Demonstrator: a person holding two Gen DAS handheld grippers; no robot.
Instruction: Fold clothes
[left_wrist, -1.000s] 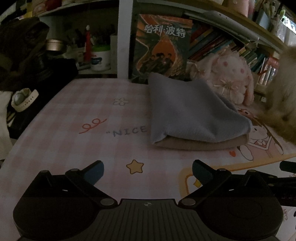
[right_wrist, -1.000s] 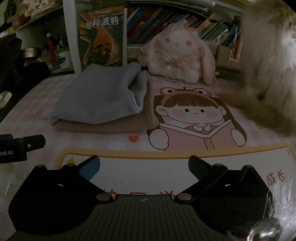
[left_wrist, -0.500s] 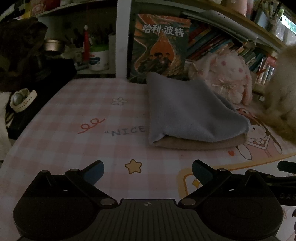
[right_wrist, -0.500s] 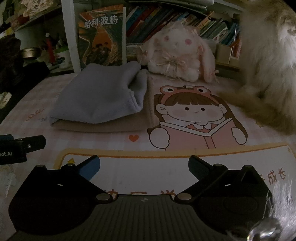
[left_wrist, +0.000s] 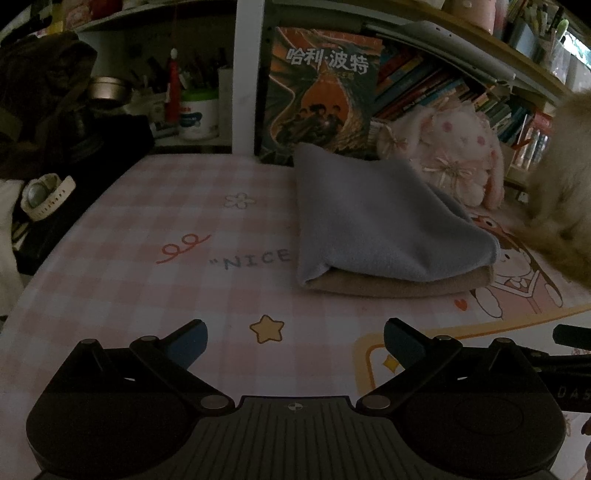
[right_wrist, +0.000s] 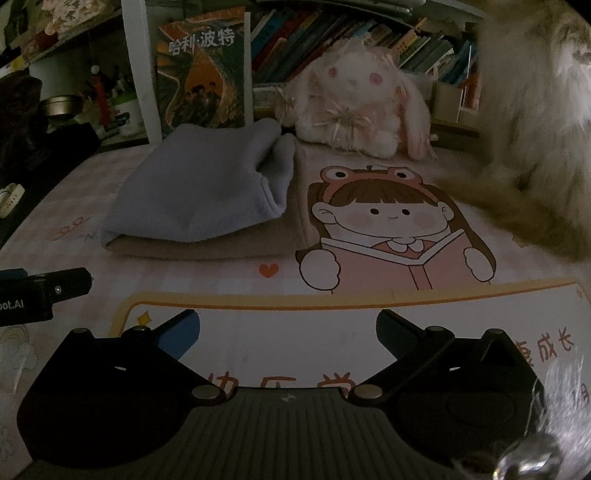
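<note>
The room is dim, and the furry shape (right_wrist: 546, 122) at my right is blurred and cut off by the frame. The blue-grey cloth (left_wrist: 373, 221) lies folded on the tan cloth (left_wrist: 406, 286), hiding most of it, mid-counter (left_wrist: 147, 295) before the plush rabbit (right_wrist: 354, 107). My left claw (left_wrist: 295, 338) and right claw (right_wrist: 288, 328) stand apart, empty, hardly shifted since a second ago.

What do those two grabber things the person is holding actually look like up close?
Both look alike. The left gripper and the right gripper each have a dark grey ribbed body, two round black housings, and black angled arms joined by silver rivets. The fingers end in blue pads. A small crosshair mark sits on the left body. No hands or sleeves show.
</note>
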